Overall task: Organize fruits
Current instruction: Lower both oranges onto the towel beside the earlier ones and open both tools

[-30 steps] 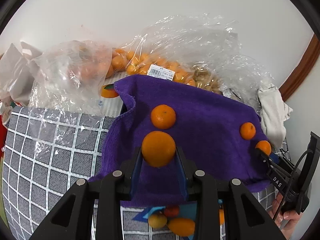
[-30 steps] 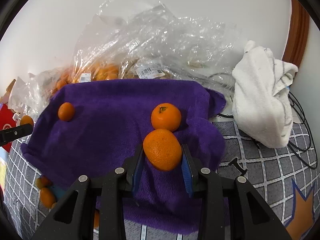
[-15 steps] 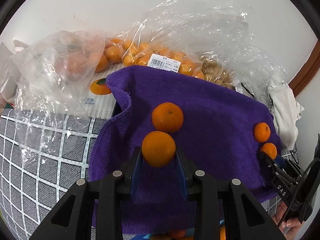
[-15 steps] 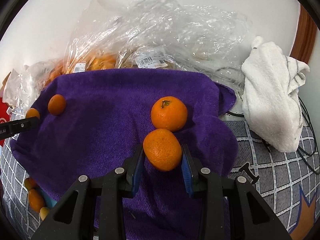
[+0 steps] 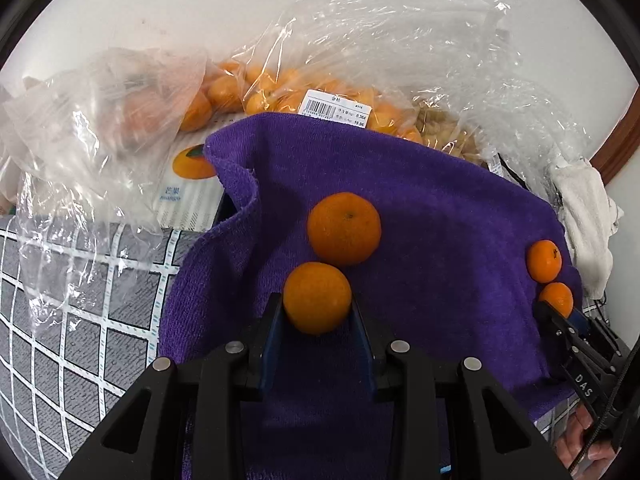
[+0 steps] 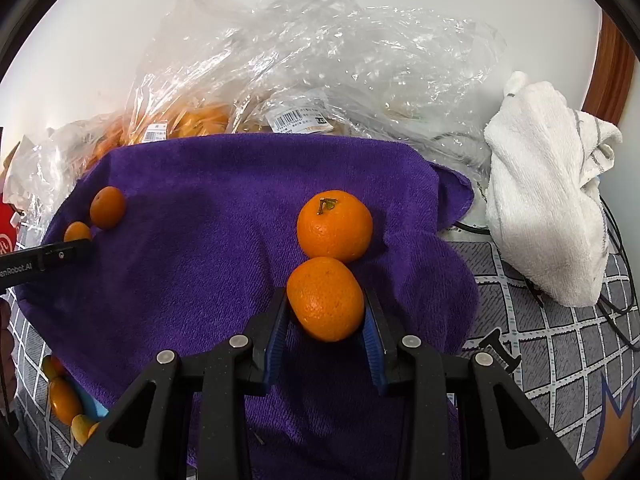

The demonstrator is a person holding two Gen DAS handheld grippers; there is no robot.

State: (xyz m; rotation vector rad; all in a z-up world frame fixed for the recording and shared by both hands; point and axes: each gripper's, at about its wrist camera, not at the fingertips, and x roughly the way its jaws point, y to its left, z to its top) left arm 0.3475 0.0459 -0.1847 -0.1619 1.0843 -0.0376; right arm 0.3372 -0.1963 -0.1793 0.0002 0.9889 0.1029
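Left gripper (image 5: 318,312) clamps one mandarin (image 5: 317,297) over the purple towel (image 5: 432,208), and the right gripper (image 6: 325,312) is closed on its own mandarin (image 6: 325,298). Best play: lower each gently beside the resting mandarin just beyond it (image 5: 344,228) (image 6: 334,225), then open slowly so nothing rolls. Beyond the towel's far edge, crinkly plastic bags of oranges (image 5: 304,100) crowd in; a white cloth (image 6: 548,216) sits off the towel's right corner.

- White towel (image 6: 548,208), crumpled, at the right on a grey checked tablecloth (image 6: 560,344).
- Black cable (image 6: 616,320) beside it.
- Red packet (image 6: 6,236) at the far left edge.
- White wall (image 5: 240,12) behind.
- Brown wood trim (image 6: 612,60), far right.
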